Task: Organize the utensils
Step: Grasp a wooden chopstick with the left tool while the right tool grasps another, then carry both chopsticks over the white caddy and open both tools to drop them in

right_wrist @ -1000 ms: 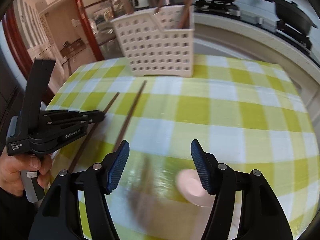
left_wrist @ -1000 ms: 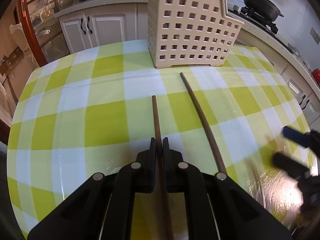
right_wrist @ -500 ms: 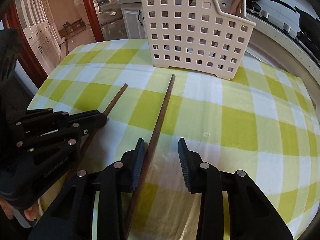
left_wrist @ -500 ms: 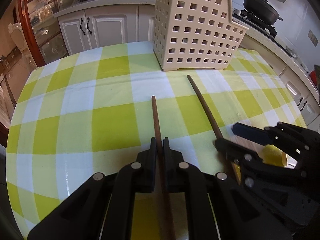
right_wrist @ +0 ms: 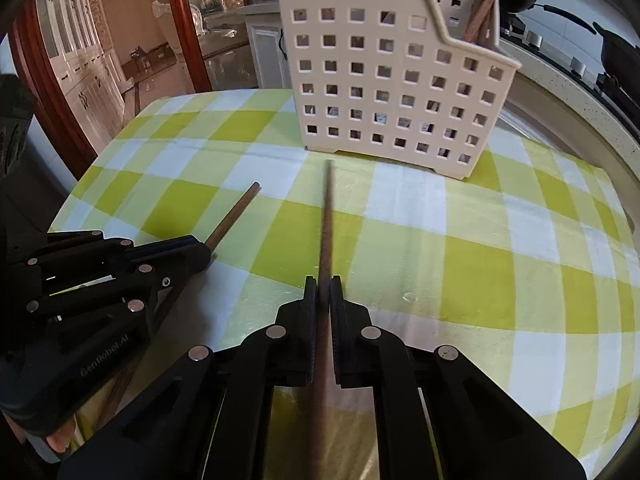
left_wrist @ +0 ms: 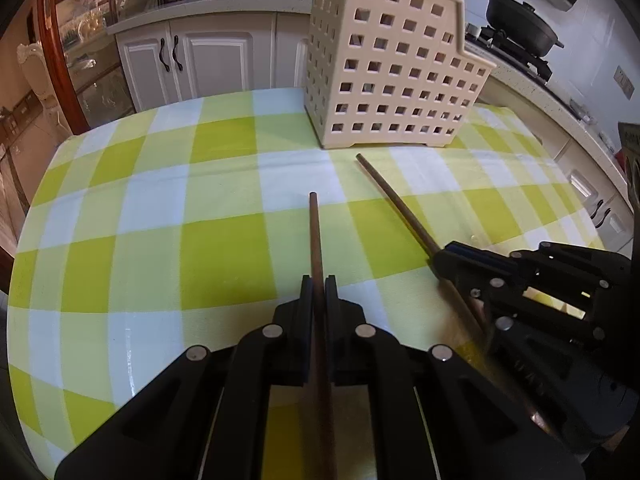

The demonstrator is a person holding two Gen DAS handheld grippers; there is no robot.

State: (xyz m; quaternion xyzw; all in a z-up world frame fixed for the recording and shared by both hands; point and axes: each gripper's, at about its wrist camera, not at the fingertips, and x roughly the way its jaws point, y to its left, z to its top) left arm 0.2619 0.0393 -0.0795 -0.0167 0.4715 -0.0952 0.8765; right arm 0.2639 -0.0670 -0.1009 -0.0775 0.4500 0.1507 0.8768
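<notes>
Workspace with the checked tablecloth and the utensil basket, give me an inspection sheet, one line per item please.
Surface: table under a green and white checked tablecloth, lying flat.
Job's things: cream perforated basket upright at the far side, brown sticks standing in its lower compartment; two long wooden utensil handles, one in the left claw, one in the right claw, both pointing toward the basket.
Clutter: nothing seen.
Grippers: left claw shut on its handle; right claw shut on its handle.
Cables: nothing seen.
Surroundings: white cabinets, a counter with a stove and black pan, glass doors in a red-brown frame.
</notes>
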